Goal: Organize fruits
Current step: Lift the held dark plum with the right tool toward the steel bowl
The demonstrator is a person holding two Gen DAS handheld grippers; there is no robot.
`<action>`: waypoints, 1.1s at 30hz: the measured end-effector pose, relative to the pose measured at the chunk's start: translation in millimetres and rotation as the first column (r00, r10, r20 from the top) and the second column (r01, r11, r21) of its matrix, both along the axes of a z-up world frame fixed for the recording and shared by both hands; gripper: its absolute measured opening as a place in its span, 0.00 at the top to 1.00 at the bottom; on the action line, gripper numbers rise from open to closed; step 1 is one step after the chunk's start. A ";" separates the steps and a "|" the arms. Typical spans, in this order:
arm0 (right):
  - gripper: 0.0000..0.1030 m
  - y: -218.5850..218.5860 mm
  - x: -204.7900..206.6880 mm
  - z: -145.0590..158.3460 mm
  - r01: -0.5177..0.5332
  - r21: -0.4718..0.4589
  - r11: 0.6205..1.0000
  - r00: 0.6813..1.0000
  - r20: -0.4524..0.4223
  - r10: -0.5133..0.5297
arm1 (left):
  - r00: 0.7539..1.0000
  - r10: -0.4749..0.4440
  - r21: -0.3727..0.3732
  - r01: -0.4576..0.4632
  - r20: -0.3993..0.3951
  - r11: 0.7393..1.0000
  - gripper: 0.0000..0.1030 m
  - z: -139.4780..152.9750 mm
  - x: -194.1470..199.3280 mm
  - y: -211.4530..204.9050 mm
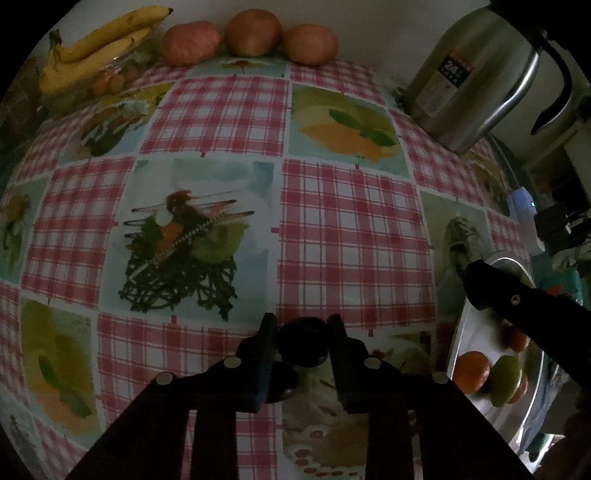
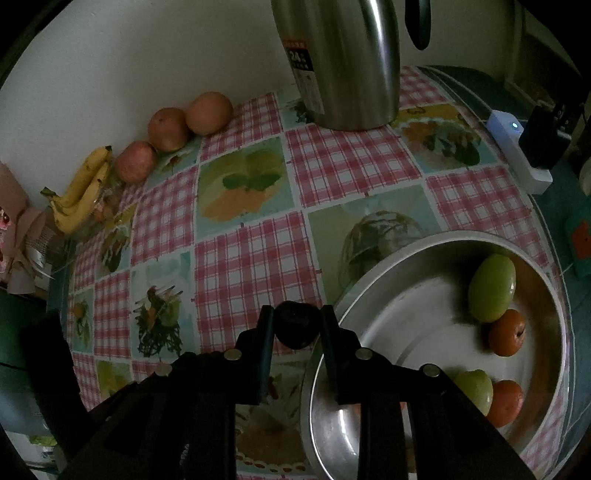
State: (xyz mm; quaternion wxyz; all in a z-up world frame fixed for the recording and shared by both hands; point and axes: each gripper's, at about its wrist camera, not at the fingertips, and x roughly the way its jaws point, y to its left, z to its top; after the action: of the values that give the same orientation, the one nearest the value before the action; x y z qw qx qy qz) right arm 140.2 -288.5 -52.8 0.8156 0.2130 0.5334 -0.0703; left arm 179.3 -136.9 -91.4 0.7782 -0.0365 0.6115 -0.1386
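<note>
Both our grippers pitch steeply down at the table. Left gripper (image 1: 302, 345): jaws clamped on a dark round fruit (image 1: 303, 347), pads pressing both its sides; a second dark fruit (image 1: 282, 382) sits just below it between the fingers, and we cannot tell whether it is touched. Right gripper (image 2: 297, 328): jaws clamped on a dark plum-like fruit (image 2: 297, 325), held just beside the rim of the steel bowl (image 2: 388, 258), at about 9 o'clock of the bowl.

Both held fruits are near-round, so no clear long axis; stem direction is too dark to read.

In the bowl, along the 3 o'clock wall: two green fruits (image 2: 493, 288) and two orange fruits (image 2: 506, 332). The upper green one is oval, its long axis running roughly 1 to 7 o'clock in the right wrist view. In the left wrist view the bowl shows at 4 o'clock, partly behind the right gripper's finger.

Far edge of the table, against the wall: three apples (image 1: 251, 31) in a row, touching or nearly so. The bananas (image 1: 92, 48) lie on a clear container at 10 o'clock, with tips toward the apples.

Surface: a tablecloth (image 1: 351, 221) of red-white check and printed fruit panels. A steel thermos jug (image 2: 340, 62) stands upright at 12 o'clock in the right view. A white box with a lit dot (image 2: 517, 147) is at 2 o'clock on the table edge. The wall is plain and light, and the room is dim.
</note>
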 end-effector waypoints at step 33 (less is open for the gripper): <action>0.75 -7.3 -23.3 20.5 0.019 -0.014 1.000 1.000 0.012 -0.019 | 0.985 0.088 -0.119 -0.070 0.147 0.990 0.72 88.1 -9.0 15.7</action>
State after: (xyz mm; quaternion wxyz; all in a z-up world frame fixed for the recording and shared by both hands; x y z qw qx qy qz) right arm 116.9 -295.8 -32.3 0.8195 0.2130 0.5259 -0.0805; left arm 170.4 -121.2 -3.3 0.8241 -0.0943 0.5395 -0.1444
